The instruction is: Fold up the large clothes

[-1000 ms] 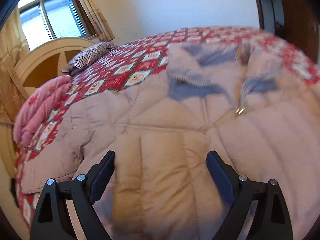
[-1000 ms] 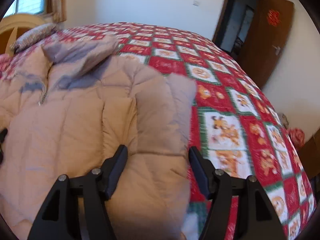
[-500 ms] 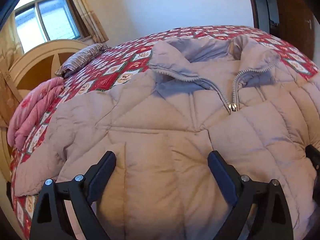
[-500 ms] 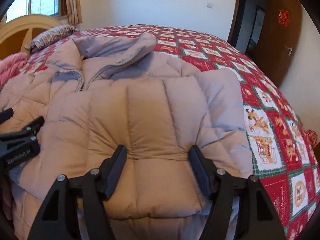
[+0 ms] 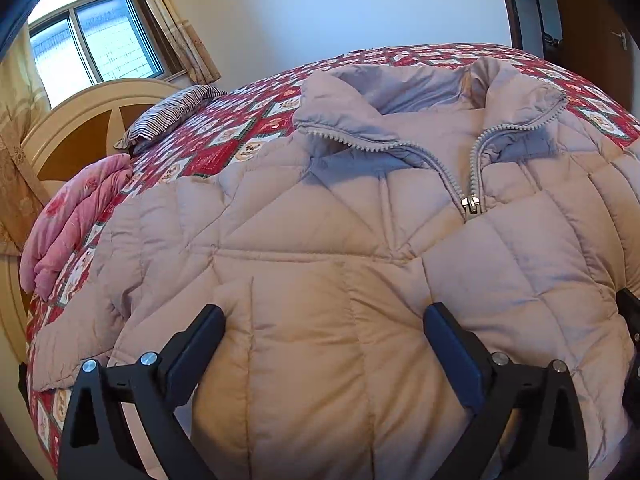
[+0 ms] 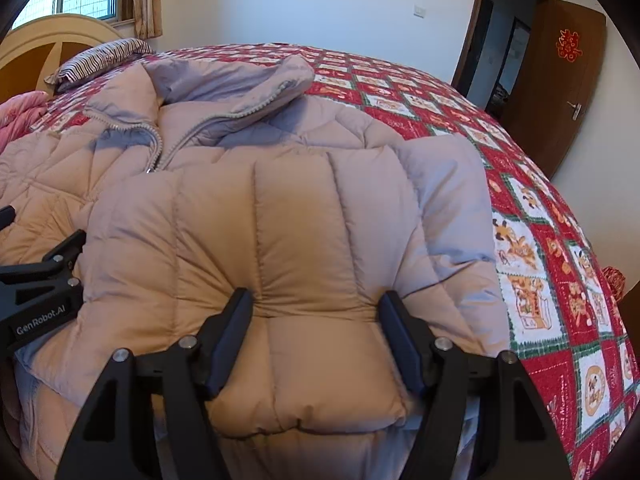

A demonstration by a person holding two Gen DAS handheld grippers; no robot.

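The quilted jacket (image 5: pixel 320 240) lies front-up on the bed (image 6: pixel 560 280), spread over the red patterned bedspread (image 5: pixel 224 148). Its collar (image 5: pixel 400 92) points toward the far wall, and the zipper pull (image 5: pixel 474 204) sits below the collar. The left gripper (image 5: pixel 324 344) is positioned over the jacket's lower left portion with jaws spread wide, a padded fold between them. The right gripper (image 6: pixel 316 328) is positioned over the jacket's right side, where a sleeve (image 6: pixel 320 220) is folded across the front; its jaws are also apart and straddle the puffed fabric. A striped pillow (image 5: pixel 172 112) and pink blanket (image 5: pixel 68 224) lie left of the jacket, near the headboard (image 5: pixel 80 120).
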